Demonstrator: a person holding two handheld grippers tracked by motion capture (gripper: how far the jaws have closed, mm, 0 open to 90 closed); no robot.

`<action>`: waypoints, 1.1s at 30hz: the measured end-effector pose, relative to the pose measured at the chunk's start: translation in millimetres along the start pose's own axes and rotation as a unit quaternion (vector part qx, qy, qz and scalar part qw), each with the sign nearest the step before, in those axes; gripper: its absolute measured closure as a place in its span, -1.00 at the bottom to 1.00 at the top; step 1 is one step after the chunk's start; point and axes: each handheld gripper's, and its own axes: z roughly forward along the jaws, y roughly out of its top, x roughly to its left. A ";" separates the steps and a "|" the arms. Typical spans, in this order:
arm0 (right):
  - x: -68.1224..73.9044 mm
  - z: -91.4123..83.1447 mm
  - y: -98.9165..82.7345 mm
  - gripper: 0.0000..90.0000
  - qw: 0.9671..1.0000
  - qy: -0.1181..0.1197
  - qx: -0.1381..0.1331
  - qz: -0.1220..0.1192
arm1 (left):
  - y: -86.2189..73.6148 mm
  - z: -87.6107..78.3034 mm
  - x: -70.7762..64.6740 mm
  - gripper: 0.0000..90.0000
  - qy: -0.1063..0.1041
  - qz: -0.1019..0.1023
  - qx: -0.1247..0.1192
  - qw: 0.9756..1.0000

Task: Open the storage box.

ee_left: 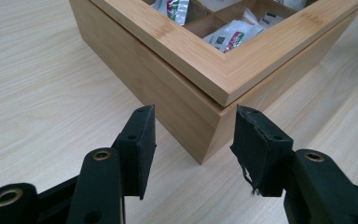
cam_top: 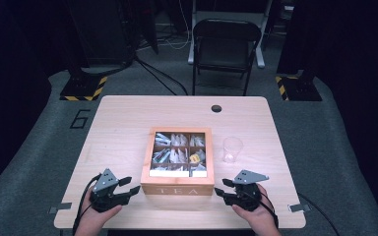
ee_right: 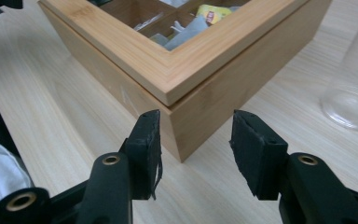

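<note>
Both grippers are sitting parted and empty, each aimed at a near corner of the wooden tea box (cam_top: 177, 162). Left gripper (cam_top: 130, 186) is straddling the box's near-left corner with nothing pressed between its pads (ee_left: 140, 140), and right gripper (cam_top: 221, 189) is mirroring it at the near-right corner, pads (ee_right: 256, 149) likewise clear of the wood. Approaching from both sides is probably meant to steady or lift the windowed lid (ee_left: 223, 70) evenly. Box is resting mid-table (cam_top: 123, 123), tea bags (cam_top: 177, 147) showing through the lid, with a clear plastic cup (cam_top: 232, 149) standing just beside its right wall, likely waiting for a bag.
</note>
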 end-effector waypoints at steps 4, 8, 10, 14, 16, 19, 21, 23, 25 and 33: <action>3.3 5.2 1.6 0.16 1.000 0.007 0.001 -0.007 | 1.2 3.8 -3.1 0.11 -0.009 -0.002 0.004 1.000; 3.7 9.8 2.9 0.16 1.000 0.016 -0.001 -0.001 | 1.9 10.4 -3.8 0.13 -0.018 0.001 0.010 1.000; 4.0 10.8 3.3 0.16 1.000 0.017 0.000 -0.002 | 1.7 12.3 -4.7 0.13 -0.016 0.000 0.009 1.000; 4.6 15.4 4.2 0.17 1.000 0.018 0.003 -0.006 | 2.7 17.7 -5.7 0.14 -0.021 -0.001 0.013 1.000; 4.8 18.0 4.4 0.17 1.000 0.018 0.005 -0.006 | 3.2 21.2 -7.0 0.15 -0.021 0.002 0.014 1.000; 4.4 19.7 4.7 0.17 1.000 0.020 0.006 -0.006 | 3.9 22.2 -7.3 0.16 -0.022 0.007 0.016 1.000; 3.6 21.6 5.6 0.17 1.000 0.021 0.005 -0.006 | 4.2 24.2 -8.2 0.17 -0.021 0.012 0.007 1.000; 3.7 22.0 5.9 0.17 1.000 0.019 0.005 -0.005 | 4.5 24.5 -8.5 0.17 -0.021 0.012 0.006 1.000; 3.6 23.3 6.6 0.17 1.000 0.022 0.005 -0.009 | 5.0 24.2 -7.9 0.16 -0.024 0.013 0.006 1.000; 3.9 24.2 9.3 0.16 1.000 0.018 -0.001 -0.014 | 8.3 24.6 -10.1 0.15 -0.018 0.014 0.005 1.000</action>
